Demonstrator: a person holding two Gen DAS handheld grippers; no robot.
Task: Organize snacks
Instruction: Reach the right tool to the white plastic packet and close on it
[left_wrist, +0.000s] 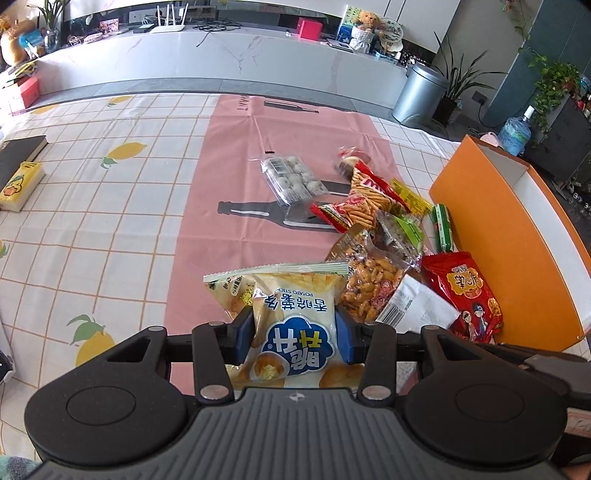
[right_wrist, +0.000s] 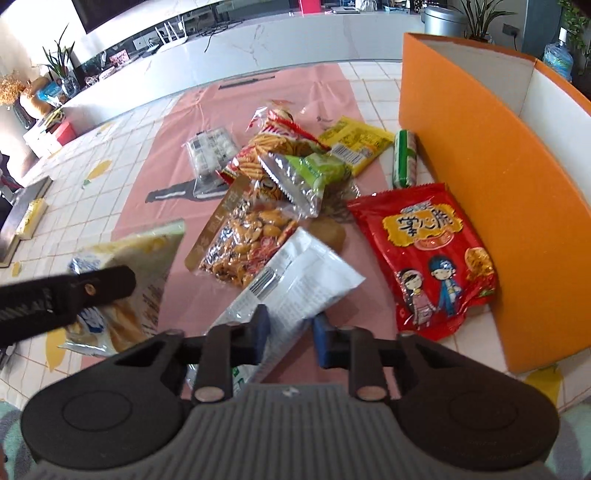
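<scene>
My left gripper (left_wrist: 295, 336) is shut on a pale yellow potato-stick bag (left_wrist: 291, 314) with a blue cloud logo, held upright over the pink mat. In the right wrist view that bag (right_wrist: 140, 258) hangs at the left under a black finger. My right gripper (right_wrist: 290, 332) is shut on the near end of a white-and-silver packet (right_wrist: 295, 280), which lies on the pile. Around it lie a peanut bag (right_wrist: 243, 243), a red cartoon bag (right_wrist: 432, 251), a green packet (right_wrist: 314, 173), a red stick-snack bag (left_wrist: 365, 195) and a clear tray of white sweets (left_wrist: 291, 177). An orange box (right_wrist: 480, 166) stands open on the right.
A yellow packet (right_wrist: 354, 140) and a green roll (right_wrist: 404, 158) lie against the box's wall. At the table's far left are a dark book (left_wrist: 18, 155) and a yellow tissue pack (left_wrist: 20, 181). Beyond the table stand a white counter and a metal bin (left_wrist: 417, 92).
</scene>
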